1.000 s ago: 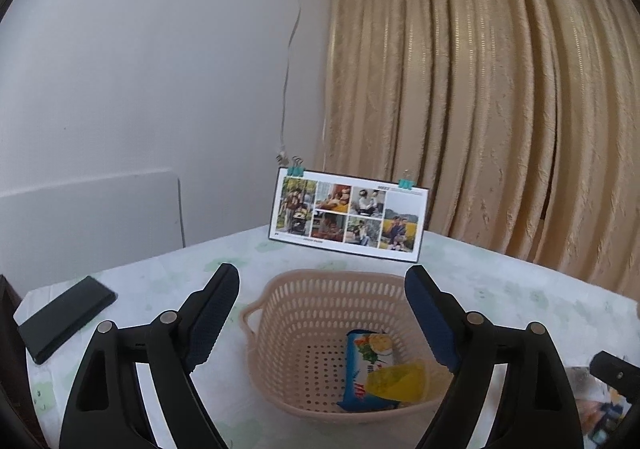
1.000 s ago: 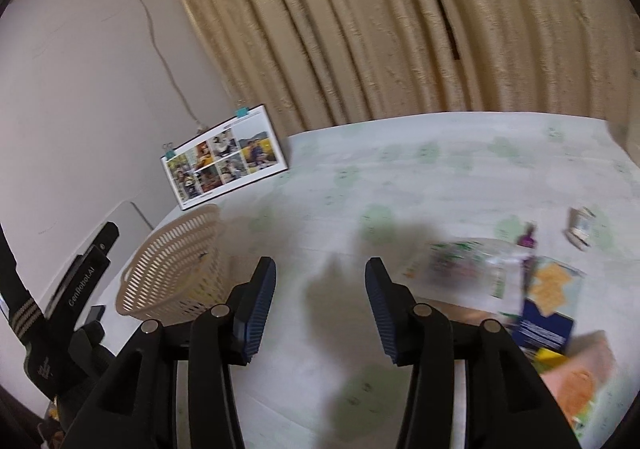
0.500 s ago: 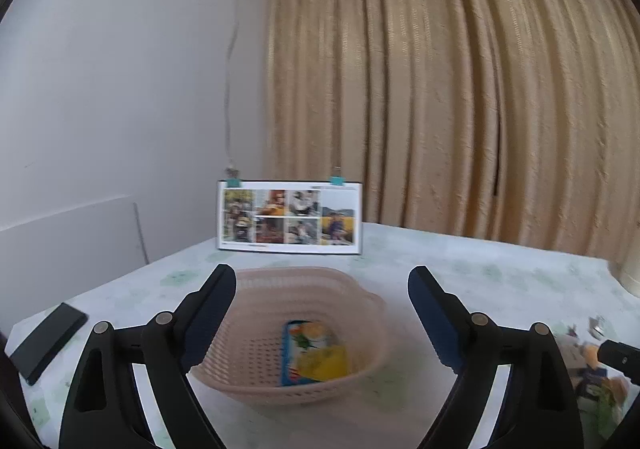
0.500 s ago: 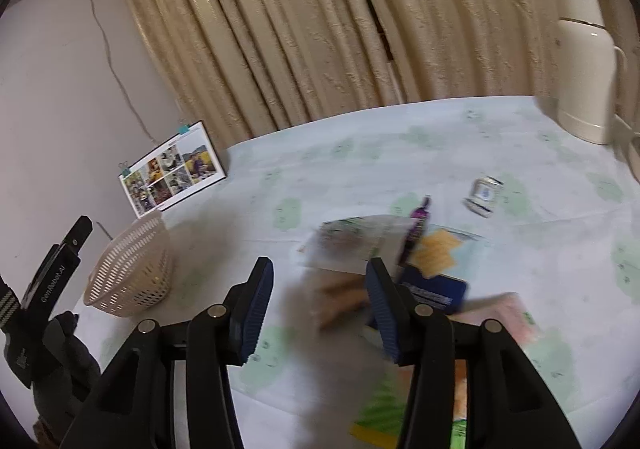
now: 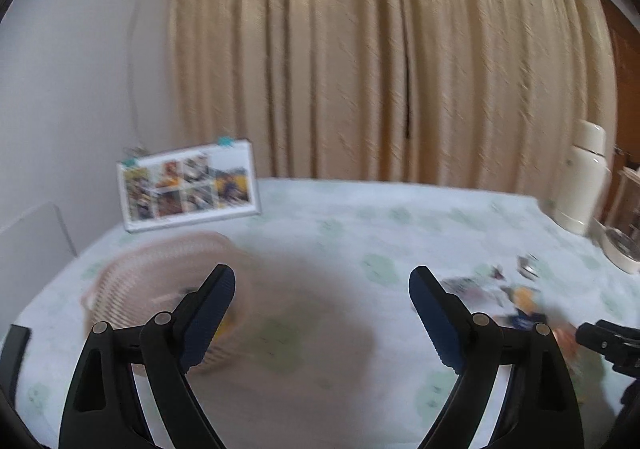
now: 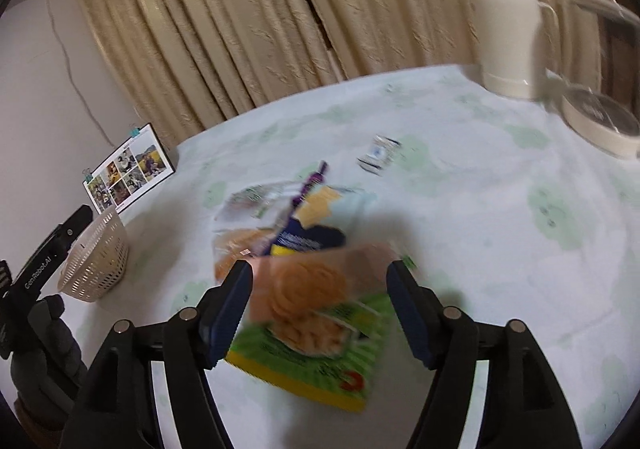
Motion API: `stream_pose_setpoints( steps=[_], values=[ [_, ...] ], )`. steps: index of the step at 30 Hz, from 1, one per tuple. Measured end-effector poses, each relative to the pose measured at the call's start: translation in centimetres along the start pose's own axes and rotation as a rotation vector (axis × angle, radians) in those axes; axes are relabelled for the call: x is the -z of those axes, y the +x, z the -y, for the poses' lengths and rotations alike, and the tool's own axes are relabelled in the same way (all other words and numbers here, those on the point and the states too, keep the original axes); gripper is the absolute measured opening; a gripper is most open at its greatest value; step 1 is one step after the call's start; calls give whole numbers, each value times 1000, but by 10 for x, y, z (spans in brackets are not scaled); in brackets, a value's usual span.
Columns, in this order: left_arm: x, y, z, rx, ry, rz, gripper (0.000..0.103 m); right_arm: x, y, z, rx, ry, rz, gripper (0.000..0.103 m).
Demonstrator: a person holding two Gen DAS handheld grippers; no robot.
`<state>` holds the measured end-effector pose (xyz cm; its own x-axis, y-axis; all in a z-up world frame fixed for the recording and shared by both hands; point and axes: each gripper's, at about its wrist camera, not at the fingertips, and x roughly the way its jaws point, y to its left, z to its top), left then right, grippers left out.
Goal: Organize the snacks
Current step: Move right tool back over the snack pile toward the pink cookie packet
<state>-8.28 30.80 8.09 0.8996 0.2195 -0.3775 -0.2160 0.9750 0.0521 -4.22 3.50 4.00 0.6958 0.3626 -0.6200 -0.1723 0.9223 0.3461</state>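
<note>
A pile of snack packs lies on the tablecloth. Nearest in the right wrist view is a green and pink pack (image 6: 316, 313), with a dark blue and yellow pack (image 6: 312, 233) and a clear pack (image 6: 256, 205) behind it. My right gripper (image 6: 320, 301) is open, its fingers astride the green pack and apart from it. The beige basket (image 6: 96, 261) stands far left, beside the left tool. In the left wrist view the basket (image 5: 160, 289) is blurred at lower left, and my left gripper (image 5: 322, 313) is open over bare cloth. The snack pile (image 5: 516, 301) shows at right.
A photo calendar (image 5: 188, 185) stands against the wall behind the basket. A cream thermos (image 6: 504, 29) and a glass kettle (image 6: 592, 105) stand at the back right. A small wrapped sweet (image 6: 378, 153) lies beyond the pile. Curtains hang behind the table.
My right gripper has come down over the snack pile and opened wider. My left gripper has swung right, so the basket slid to the left of its view.
</note>
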Motion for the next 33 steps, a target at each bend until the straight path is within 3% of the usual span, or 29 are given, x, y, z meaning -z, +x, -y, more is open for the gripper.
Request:
stream_pose_setpoints(
  steps=[13, 24, 33],
  values=[
    [8, 14, 18, 50, 17, -85, 89, 7, 16, 9, -98, 70, -105, 68],
    [14, 26, 15, 53, 1, -132, 89, -20, 50, -3, -83, 58, -152, 72],
    [19, 35, 14, 57, -2, -161, 89, -31, 39, 4, -36, -29, -98, 72]
  ],
)
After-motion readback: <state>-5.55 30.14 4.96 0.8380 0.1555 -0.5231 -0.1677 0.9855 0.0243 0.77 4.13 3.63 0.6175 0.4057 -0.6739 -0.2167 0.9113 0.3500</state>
